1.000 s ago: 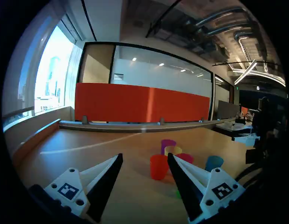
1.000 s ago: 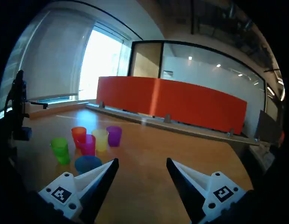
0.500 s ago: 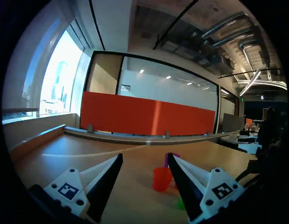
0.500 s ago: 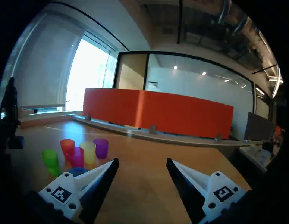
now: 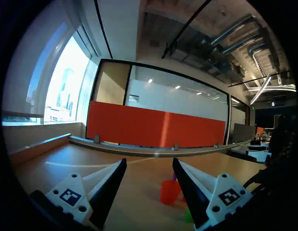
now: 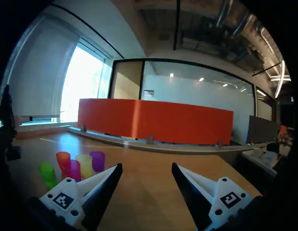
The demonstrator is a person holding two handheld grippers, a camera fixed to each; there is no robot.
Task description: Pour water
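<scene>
Wood-grain tabletop (image 5: 145, 192) runs out ahead of both pairs of jaws and ends far beyond their tips at a long orange partition (image 5: 149, 129) with glass walling above it. A bright window (image 5: 60, 96) stands well off to the left of my left-hand jaws.

My left gripper (image 5: 149, 161) hangs over the tabletop with its jaws spread wide, gripping nothing. My right gripper (image 6: 147, 165) is the same, jaws apart and empty.

In the left gripper view, the red cup (image 5: 170, 191) stands upright ahead of the jaws. I see it in the gap between them, tight against the inner edge of the right jaw and partly hidden by it. A sliver of the purple cup (image 5: 174, 176) shows just beyond it. An edge of the green cup (image 5: 188, 216) peeks out lower down along that same jaw.

In the right gripper view the cups sit as a cluster ahead and to the left of the left jaw. The green cup is farthest out from it, then the red cup. The pink cup (image 6: 73, 169) and the yellow cup (image 6: 85, 164) come next, and the purple cup is nearest the jaw's tip. All stand upright and close together. I cannot tell whether they touch, or whether any holds water.
</scene>
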